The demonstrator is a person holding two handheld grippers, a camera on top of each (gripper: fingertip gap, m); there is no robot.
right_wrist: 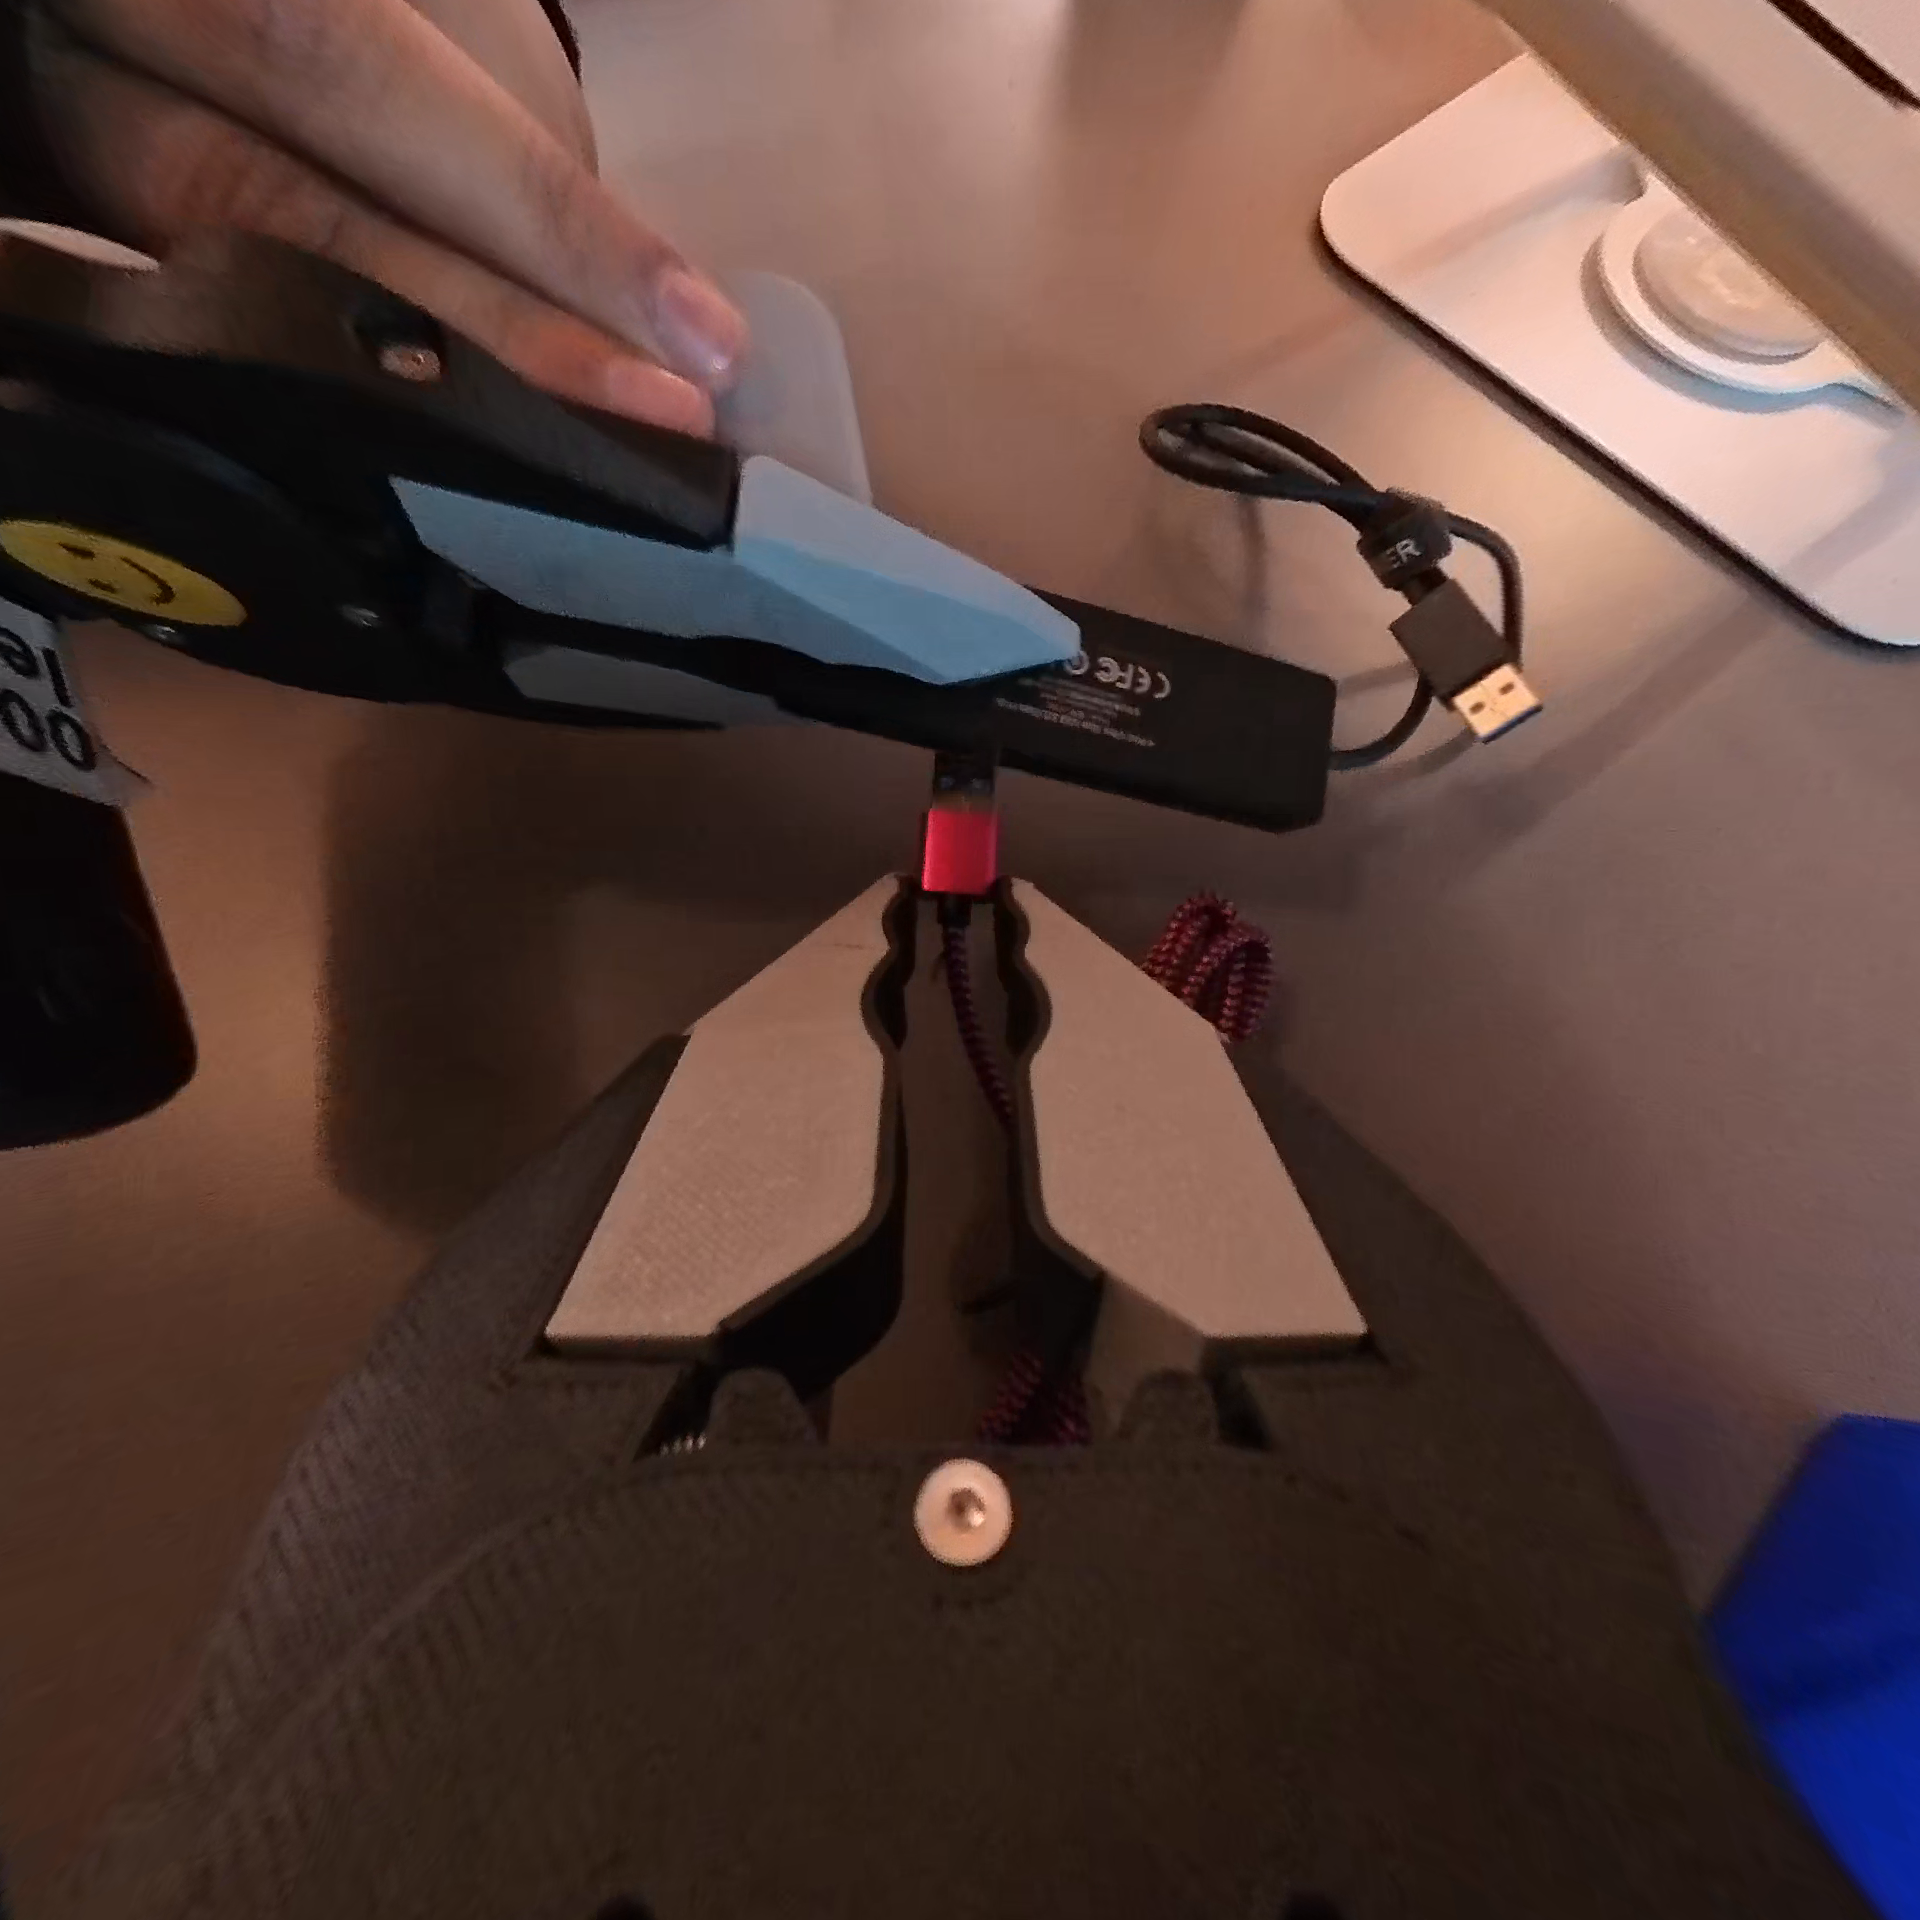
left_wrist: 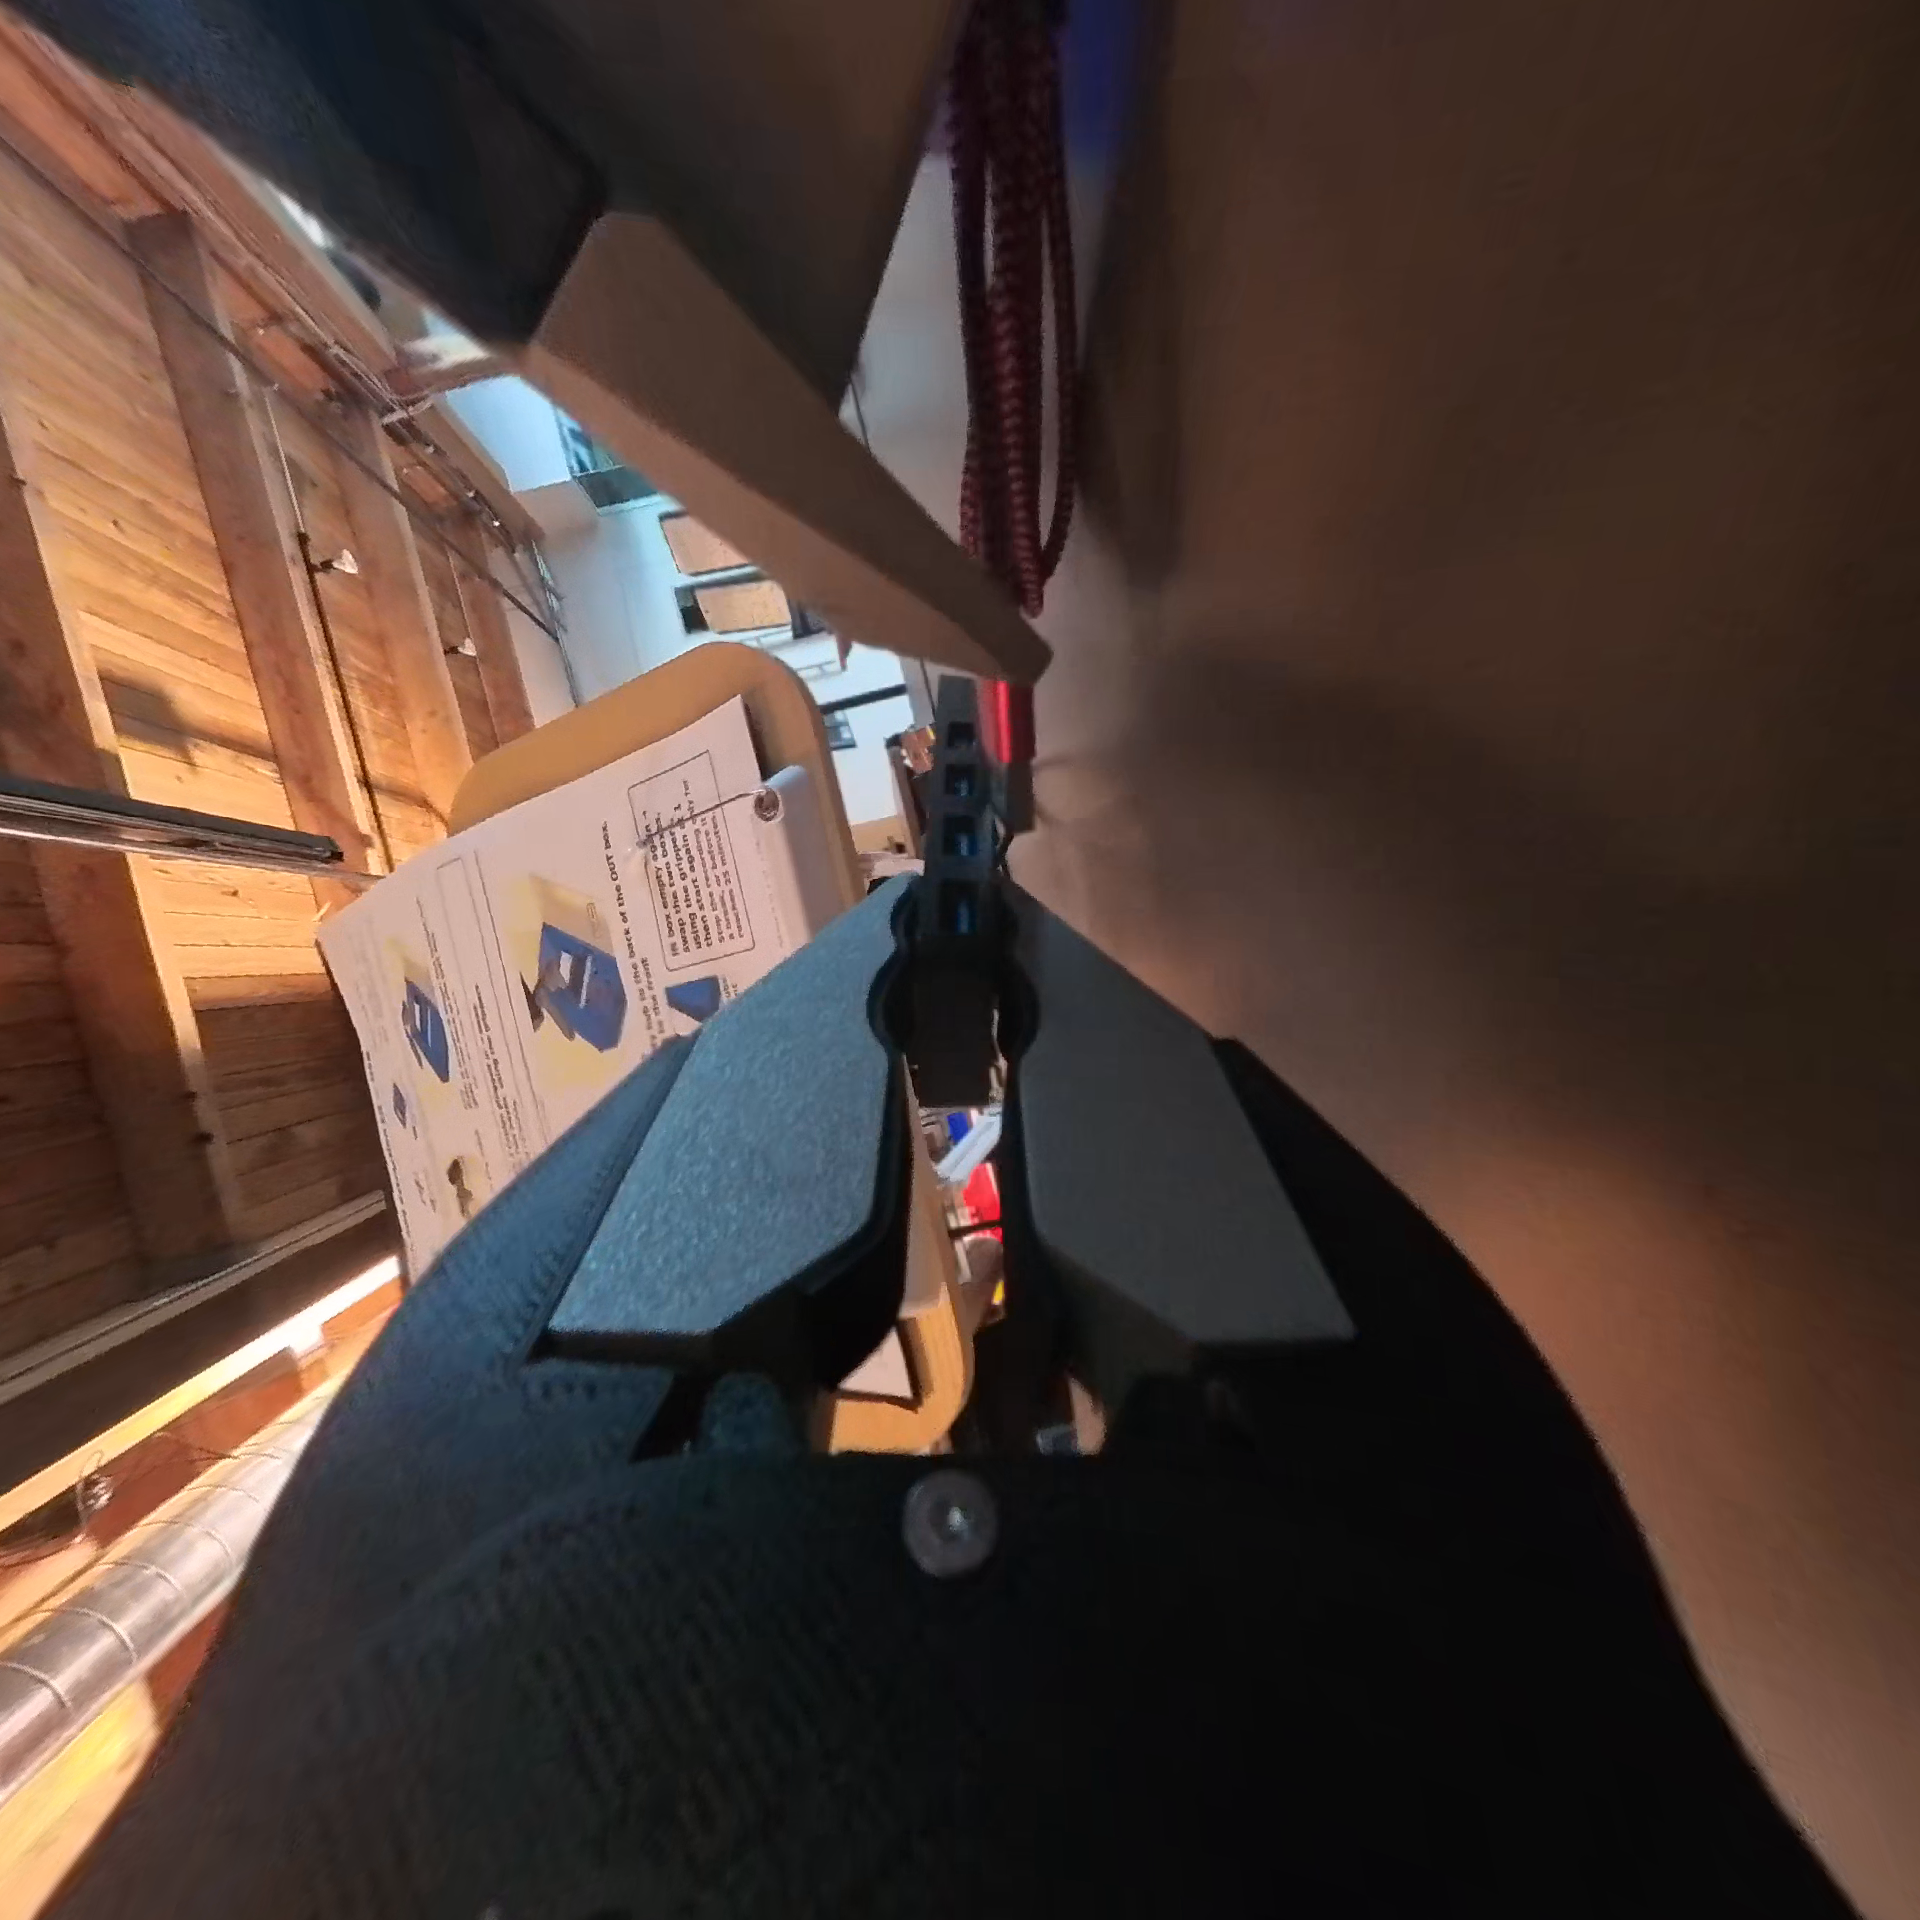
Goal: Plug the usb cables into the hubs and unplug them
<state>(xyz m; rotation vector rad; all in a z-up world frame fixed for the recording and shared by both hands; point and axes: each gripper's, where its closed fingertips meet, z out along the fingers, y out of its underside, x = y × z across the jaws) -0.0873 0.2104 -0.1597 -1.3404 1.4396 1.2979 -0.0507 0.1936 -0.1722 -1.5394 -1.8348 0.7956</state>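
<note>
Above the grey surface [right_wrist: 1558, 935], the left hand-held gripper [right_wrist: 1023, 665] pinches a slim black USB hub [right_wrist: 1174, 717] while the right hand-held gripper [right_wrist: 956, 894] pinches the red-shelled plug [right_wrist: 961, 847] of a braided maroon cable [right_wrist: 1210, 966] at its port.

A slim black hub [right_wrist: 1143, 717] lies level across the frame's middle, label side up, its own black cable [right_wrist: 1382, 540] coiled at upper right with plug free — while a red-shelled plug [right_wrist: 961, 847] on a braided maroon cable [right_wrist: 977, 1039] sits in its near edge.

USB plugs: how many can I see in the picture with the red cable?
2. A red plug sits at the black hub, gripped by the right hand-held gripper. A black plug lies loose on the table. Others may be hidden.
</note>
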